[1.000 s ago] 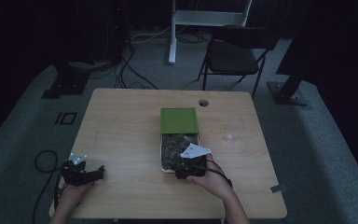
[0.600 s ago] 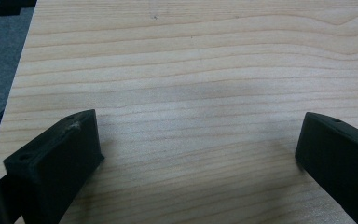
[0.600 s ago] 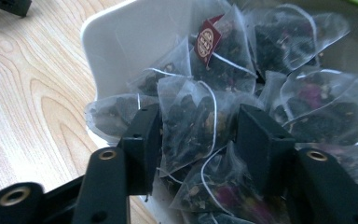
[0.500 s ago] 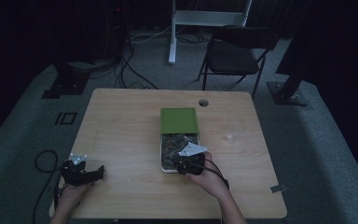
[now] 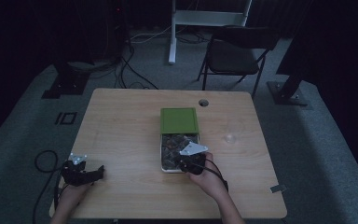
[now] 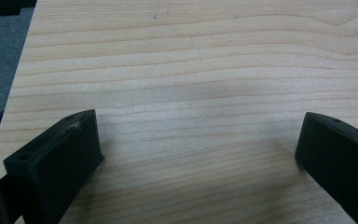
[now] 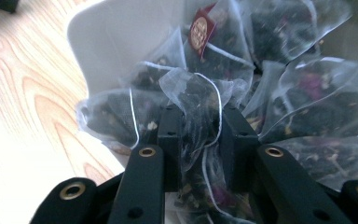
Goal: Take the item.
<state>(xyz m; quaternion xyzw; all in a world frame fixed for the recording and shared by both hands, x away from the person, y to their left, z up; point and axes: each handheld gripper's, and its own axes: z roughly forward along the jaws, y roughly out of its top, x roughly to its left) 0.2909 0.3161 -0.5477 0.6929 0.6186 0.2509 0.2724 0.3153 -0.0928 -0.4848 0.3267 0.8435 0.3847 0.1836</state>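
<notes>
The wooden bench [image 5: 121, 135] carries a shallow white tin [image 5: 162, 161] a little right of its middle, nearer the front edge than the back, its long side running front to back. The tin's green lid [image 5: 179, 120] lies flat just behind it, touching or nearly touching its far end. The tin is packed with see-through mesh tea bags [image 7: 307, 93] of dark loose leaves flecked with pink and pale bits; one bears a dark red paper tag [image 7: 200, 29]. The right tool [image 7: 200, 135] sits over the front right part of the tin, and its jaws have just been closing: they now pinch one tea bag [image 7: 196, 100] between them. That bag is a crumpled mesh pouch with a thin white string looping over it; it stands roughly upright in the jaws, its long axis running along them and its bunched top poking out beyond their tips. The left tool [image 6: 196, 154] rests by the bench's front left corner, jaws spread wide over bare wood, gripping nothing.
</notes>
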